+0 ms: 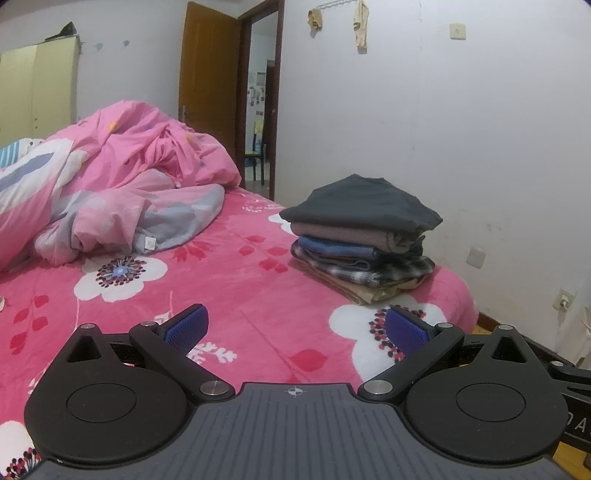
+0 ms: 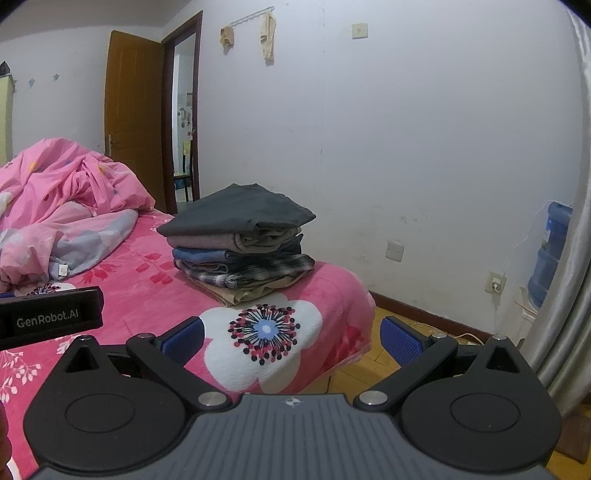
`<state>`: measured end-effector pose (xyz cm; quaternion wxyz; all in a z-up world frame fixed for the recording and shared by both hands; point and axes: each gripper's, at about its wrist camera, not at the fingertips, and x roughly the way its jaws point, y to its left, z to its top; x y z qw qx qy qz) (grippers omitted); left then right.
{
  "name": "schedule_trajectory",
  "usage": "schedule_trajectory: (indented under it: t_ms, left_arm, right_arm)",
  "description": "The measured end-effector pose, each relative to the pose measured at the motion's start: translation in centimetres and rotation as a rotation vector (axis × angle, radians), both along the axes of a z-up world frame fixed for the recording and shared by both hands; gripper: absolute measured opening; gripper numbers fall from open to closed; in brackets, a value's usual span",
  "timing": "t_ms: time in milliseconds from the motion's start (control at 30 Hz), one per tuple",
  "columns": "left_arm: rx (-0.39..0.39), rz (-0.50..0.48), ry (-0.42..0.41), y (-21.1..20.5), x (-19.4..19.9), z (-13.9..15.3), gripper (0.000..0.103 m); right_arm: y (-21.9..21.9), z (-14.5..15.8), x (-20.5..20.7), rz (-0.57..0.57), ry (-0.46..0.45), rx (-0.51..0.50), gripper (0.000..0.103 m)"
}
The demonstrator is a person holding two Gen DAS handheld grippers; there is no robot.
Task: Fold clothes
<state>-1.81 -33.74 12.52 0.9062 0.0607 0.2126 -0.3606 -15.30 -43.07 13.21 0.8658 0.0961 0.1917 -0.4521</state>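
Left hand-held gripper (image 1: 294, 326) spread, right hand-held gripper (image 2: 291, 334) spread, both empty; folded stack (image 1: 364, 240) near bed (image 1: 240, 295) edge

Pink flowery bed (image 1: 236, 295) has a neat stack of folded clothes (image 1: 364, 236) near its corner, crumpled duvet (image 1: 122, 192) well left of it.

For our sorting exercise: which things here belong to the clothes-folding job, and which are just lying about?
Job: stack of folded clothes; left tool; right tool, both open.

Lying about: crumpled pink duvet; water bottle; garments on wall hooks.
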Motion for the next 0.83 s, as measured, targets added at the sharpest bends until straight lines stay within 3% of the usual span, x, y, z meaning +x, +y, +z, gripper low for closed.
schedule_trajectory:
  t_ms: [833]
  left_arm:
    - [0.003,0.006,-0.004,-0.09,0.13,-0.03,0.103]
  right_arm:
    - [-0.06,-0.05,0.33,0.008,0.000,0.002,0.103]
